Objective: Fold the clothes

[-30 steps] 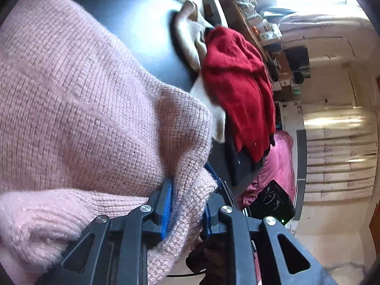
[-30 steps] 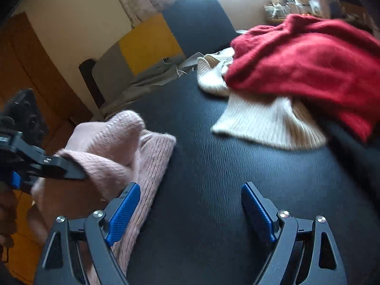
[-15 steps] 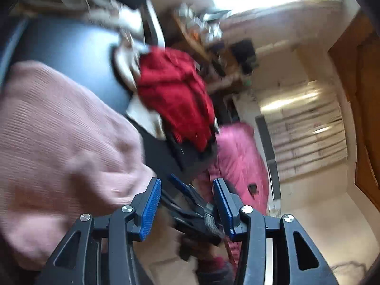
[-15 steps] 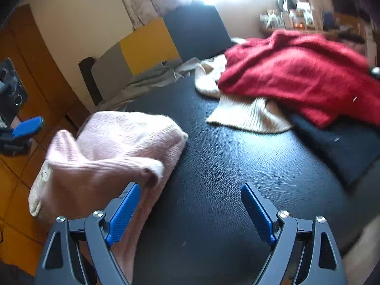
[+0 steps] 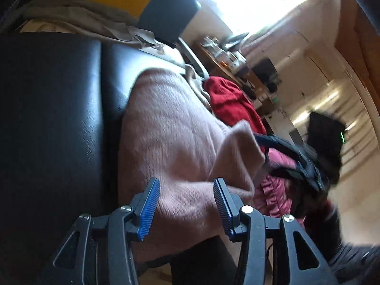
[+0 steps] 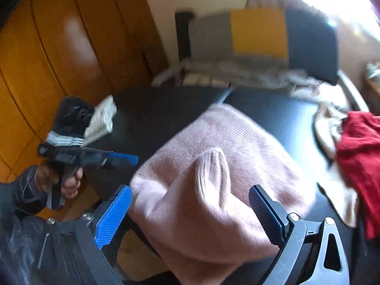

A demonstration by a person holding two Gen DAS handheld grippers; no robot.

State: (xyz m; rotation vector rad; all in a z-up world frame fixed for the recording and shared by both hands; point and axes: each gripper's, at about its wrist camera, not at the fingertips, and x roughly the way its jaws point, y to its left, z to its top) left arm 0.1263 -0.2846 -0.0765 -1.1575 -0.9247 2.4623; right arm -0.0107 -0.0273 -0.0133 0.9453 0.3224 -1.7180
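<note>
Nearest, my left tool sits part open over the near edge of the pink sweater; the pads aren't pinching it. My right tool has just spread to about its widest and grips nothing, the sweater's bunched cuff lying loose between its blue pads. The sweater is on the black surface, near edge hanging off, roughly doubled over, not neat; I'd call that fold partly done, needs squaring. Further back, the red sweater and cream knit are heaped unfolded. Most of the pile is left, I reckon.
</note>
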